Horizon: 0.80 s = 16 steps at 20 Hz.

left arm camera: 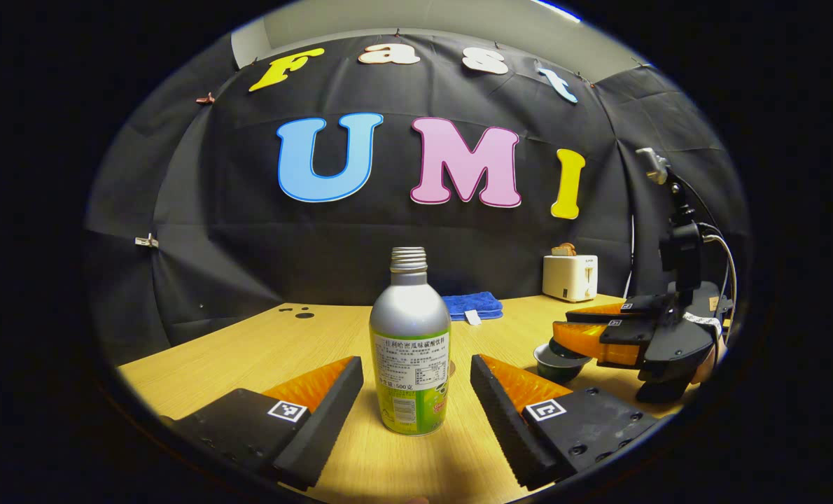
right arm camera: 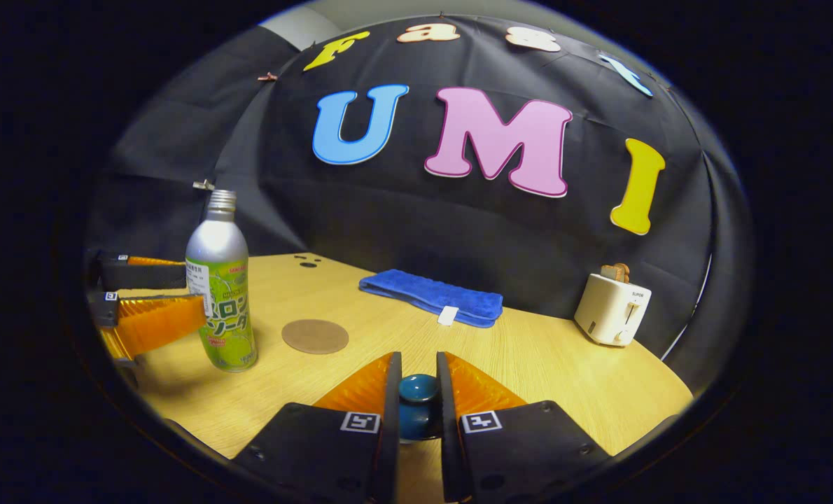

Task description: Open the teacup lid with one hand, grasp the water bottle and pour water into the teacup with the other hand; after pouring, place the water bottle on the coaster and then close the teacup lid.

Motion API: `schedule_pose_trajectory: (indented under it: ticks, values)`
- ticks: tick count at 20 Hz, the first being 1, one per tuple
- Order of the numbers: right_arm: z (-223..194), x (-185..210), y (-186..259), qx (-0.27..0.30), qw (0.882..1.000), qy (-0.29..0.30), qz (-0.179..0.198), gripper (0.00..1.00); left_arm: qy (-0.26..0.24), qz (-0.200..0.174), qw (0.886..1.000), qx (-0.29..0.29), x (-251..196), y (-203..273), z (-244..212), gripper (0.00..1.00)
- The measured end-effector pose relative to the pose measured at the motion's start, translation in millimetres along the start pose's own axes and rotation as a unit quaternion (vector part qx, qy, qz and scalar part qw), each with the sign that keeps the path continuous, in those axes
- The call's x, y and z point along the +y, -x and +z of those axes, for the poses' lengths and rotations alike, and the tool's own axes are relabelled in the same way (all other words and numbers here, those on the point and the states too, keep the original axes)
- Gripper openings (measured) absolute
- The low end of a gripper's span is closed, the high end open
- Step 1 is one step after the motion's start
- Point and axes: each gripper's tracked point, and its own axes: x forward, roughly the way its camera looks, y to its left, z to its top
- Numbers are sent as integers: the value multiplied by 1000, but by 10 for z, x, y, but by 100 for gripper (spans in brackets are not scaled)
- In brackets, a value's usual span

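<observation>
While the right gripper (right arm camera: 417, 392) sits pinched on the round knob of the teacup lid (right arm camera: 417, 413), both fingers pressing its sides, the left gripper (left arm camera: 416, 399) stands wide apart with the water bottle (left arm camera: 410, 343) upright between its fingers, touched by neither.

Taking the bottle as landmark:
- Nearest, either side of its lower body: the left gripper's fingers (left arm camera: 332, 399), a clear gap on each side. Bottle uncapped, threaded neck bare.
- Just right of its base, in the right gripper view: the round brown coaster (right arm camera: 315, 336), flat on the wooden table (right arm camera: 563, 378), unoccupied.
- Farther right, in the left gripper view: the teacup (left arm camera: 556, 360) under the right gripper, lid apparently on or barely lifted; cannot tell which.
- Behind the bottle: folded blue towel (right arm camera: 430, 294); beyond that, right, a white toaster (right arm camera: 611, 308) against the wall.

Judgement on the step in hand, lifting the lid and taking the bottle: raise the lid straight up, clear of the rim, and hold it aside so the pour has room. Centre the bottle before closing, and grip the broad labelled body, not the tapering shoulder. An open neck means any knock or tilt on closing may spill; close slowly, lift upright.
</observation>
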Motion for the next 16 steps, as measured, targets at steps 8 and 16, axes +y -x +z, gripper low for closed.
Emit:
schedule_pose_trajectory:
  ticks: [8, 16]
  values:
    - [10, -204, 104, -29, 994, -103, -11, 27, 1, 2, 1000, 1, 29, -226, 8, 97]
    - [12, -246, 190, -31, 995, -96, 0, 28, 0, 16, 1000, 2, 120, -552, -2, 98]
